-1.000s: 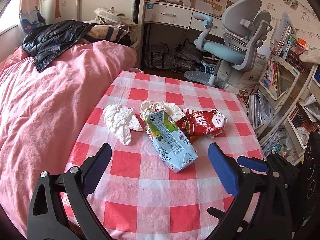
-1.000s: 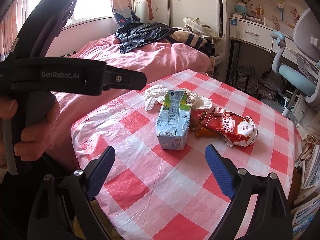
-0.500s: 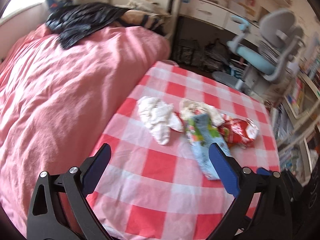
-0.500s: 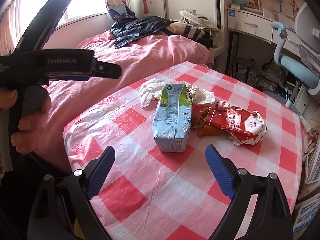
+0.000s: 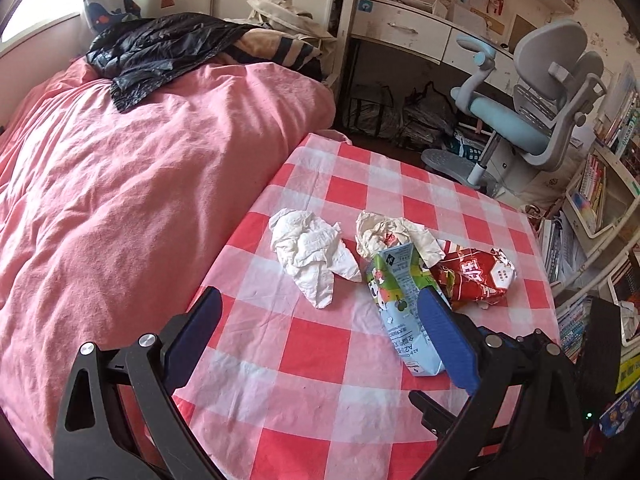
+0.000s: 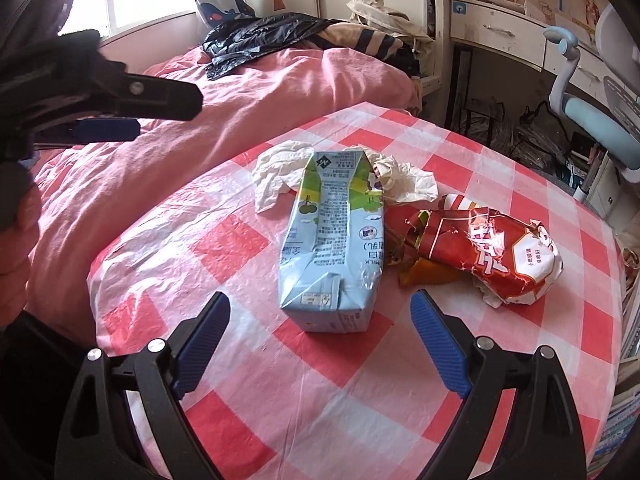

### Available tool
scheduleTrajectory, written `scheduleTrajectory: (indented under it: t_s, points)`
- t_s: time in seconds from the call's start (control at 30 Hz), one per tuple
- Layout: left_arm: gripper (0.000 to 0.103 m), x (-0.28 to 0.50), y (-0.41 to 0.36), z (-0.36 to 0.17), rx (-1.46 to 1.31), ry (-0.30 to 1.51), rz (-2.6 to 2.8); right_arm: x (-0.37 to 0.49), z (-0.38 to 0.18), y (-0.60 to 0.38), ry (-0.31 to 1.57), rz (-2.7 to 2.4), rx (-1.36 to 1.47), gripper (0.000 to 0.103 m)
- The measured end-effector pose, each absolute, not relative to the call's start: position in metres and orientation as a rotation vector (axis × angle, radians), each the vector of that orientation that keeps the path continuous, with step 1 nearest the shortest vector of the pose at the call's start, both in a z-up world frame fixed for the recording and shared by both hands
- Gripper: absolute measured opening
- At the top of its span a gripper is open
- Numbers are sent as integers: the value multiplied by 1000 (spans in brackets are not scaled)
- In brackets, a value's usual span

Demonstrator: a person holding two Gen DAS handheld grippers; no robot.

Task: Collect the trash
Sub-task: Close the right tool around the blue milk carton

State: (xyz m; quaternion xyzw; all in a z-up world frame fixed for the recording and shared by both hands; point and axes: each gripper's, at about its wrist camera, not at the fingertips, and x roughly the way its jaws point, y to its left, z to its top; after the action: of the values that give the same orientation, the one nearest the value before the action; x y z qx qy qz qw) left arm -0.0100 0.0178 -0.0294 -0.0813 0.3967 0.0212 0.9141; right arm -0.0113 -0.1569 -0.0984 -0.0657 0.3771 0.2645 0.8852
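- A round bench (image 5: 320, 360) draped in a red-and-white checked plastic cloth stands beside a bed with a pink quilt (image 5: 140, 168).
- Four pieces of trash lie clustered on the bench toward its far side.
- A light blue and green milk carton (image 6: 332, 240), flattened at the top, lies on its side in the middle, its base toward the near edge.
- A crumpled white tissue (image 5: 310, 254) lies just to the left of the carton, a little apart from it in the left wrist view.
- A second, cream-coloured crumpled paper napkin (image 5: 396, 234) lies touching the carton's top end.
- A crushed red snack wrapper with white print (image 6: 492, 252) lies just right of the carton, with an orange scrap beneath its near end.
- The left gripper (image 5: 320, 336), black with blue pads, is held above the near left part of the bench; its fingers are spread wide and hold nothing. In its own view the right pad overlaps the carton.
- The right gripper (image 6: 320, 344), of the same make, hovers near the carton's base, fingers spread wide on either side of it and apart from it, holding nothing.
- A black jacket (image 5: 160, 48) lies at the far end of the bed.
- A grey and pale blue desk chair (image 5: 532, 112) stands beyond the bench, by a white desk (image 5: 400, 28).
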Motion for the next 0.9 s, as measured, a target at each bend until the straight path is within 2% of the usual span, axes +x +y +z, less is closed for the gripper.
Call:
scheduleTrajectory:
  t_s: [0.57, 0.83, 0.9]
  points:
    - [94, 0, 11, -28, -171, 818, -3, 12, -110, -148, 812, 528, -127, 88]
    - [94, 16, 43, -45, -262, 883, 74, 26, -114, -150, 852, 522, -94, 88]
    - [94, 20, 49, -49, -272, 896, 98, 28, -116, -152, 875, 529, -87, 76]
